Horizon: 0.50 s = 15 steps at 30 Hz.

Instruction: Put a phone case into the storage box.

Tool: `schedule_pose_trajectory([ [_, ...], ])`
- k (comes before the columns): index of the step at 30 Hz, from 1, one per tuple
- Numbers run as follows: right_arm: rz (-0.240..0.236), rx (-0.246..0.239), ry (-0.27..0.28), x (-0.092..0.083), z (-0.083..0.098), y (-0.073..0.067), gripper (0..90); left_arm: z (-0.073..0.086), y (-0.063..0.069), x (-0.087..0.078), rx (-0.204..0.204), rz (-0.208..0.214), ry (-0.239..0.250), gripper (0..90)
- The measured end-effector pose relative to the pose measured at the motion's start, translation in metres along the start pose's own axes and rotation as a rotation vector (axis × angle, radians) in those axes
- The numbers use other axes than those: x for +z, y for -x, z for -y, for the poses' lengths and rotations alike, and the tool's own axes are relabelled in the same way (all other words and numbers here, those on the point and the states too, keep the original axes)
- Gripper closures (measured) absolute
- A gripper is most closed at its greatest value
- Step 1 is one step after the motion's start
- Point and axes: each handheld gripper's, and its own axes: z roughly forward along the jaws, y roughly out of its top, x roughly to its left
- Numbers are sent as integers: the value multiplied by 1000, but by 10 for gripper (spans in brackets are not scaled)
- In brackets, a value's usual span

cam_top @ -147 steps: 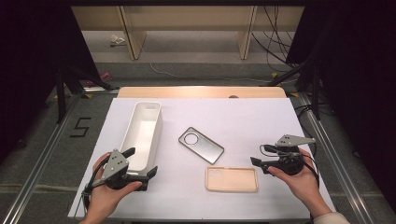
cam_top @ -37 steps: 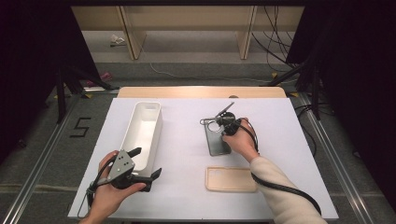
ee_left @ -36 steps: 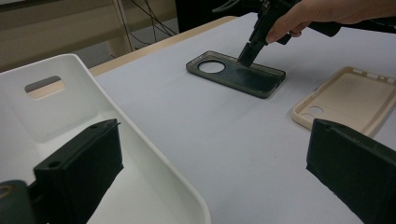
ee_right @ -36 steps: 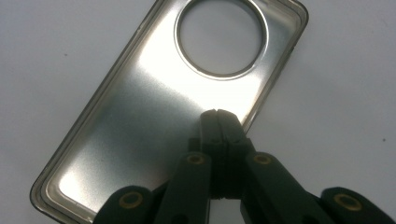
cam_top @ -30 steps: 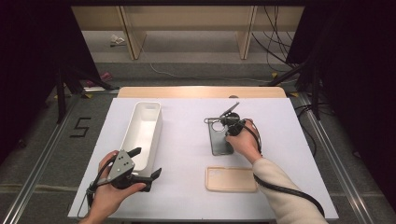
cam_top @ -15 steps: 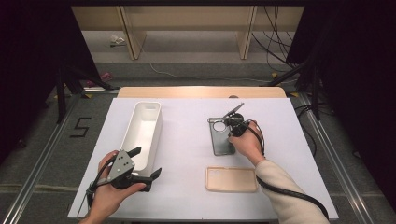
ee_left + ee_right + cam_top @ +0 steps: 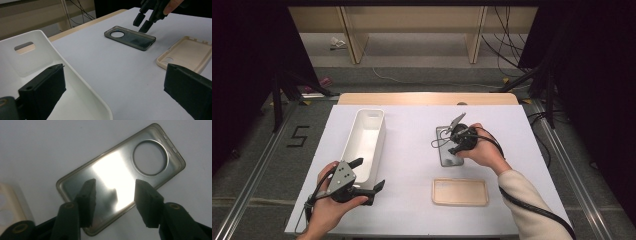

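Note:
A dark translucent phone case (image 7: 445,156) lies flat on the white table, its round camera hole (image 7: 150,157) at the far end. My right gripper (image 7: 454,149) points down just above it, open; its jaws have just been opening and nothing is pinched between them (image 7: 113,191). From the left gripper view that gripper (image 7: 142,23) hovers over the dark case (image 7: 130,37). A beige phone case (image 7: 460,192) lies nearer the front. My left gripper (image 7: 368,174) is held open at the near end of the white bin (image 7: 373,120), with nothing in it (image 7: 113,82).
The long white bin's wall (image 7: 75,75) sits close beside the left gripper's jaws. The beige case (image 7: 185,52) lies right of the dark one in the left gripper view. Bare table (image 7: 412,165) separates the bin from the cases.
The right hand came from the table's right side onto the dark case, which now lies lengthwise instead of diagonal and a little farther right. The left hand stayed put.

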Motion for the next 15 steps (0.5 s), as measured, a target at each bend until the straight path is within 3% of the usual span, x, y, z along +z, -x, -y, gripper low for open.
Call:
schedule_pose_trajectory([
  [2, -14, -59, -6, -3, 1, -2, 462, 0, 0, 0, -1, 0, 0, 31],
  [6, -13, -118, -54, -5, 3, -6, 311, 0, 0, 0, -1, -1, -1, 31],
  [11, -20, -164, -76, -4, 1, -12, 275, 0, 0, 0, -1, -3, 0, 31],
  [15, -19, -232, -112, -3, 1, -17, 273, 0, -1, 0, -1, -4, -1, 31],
])
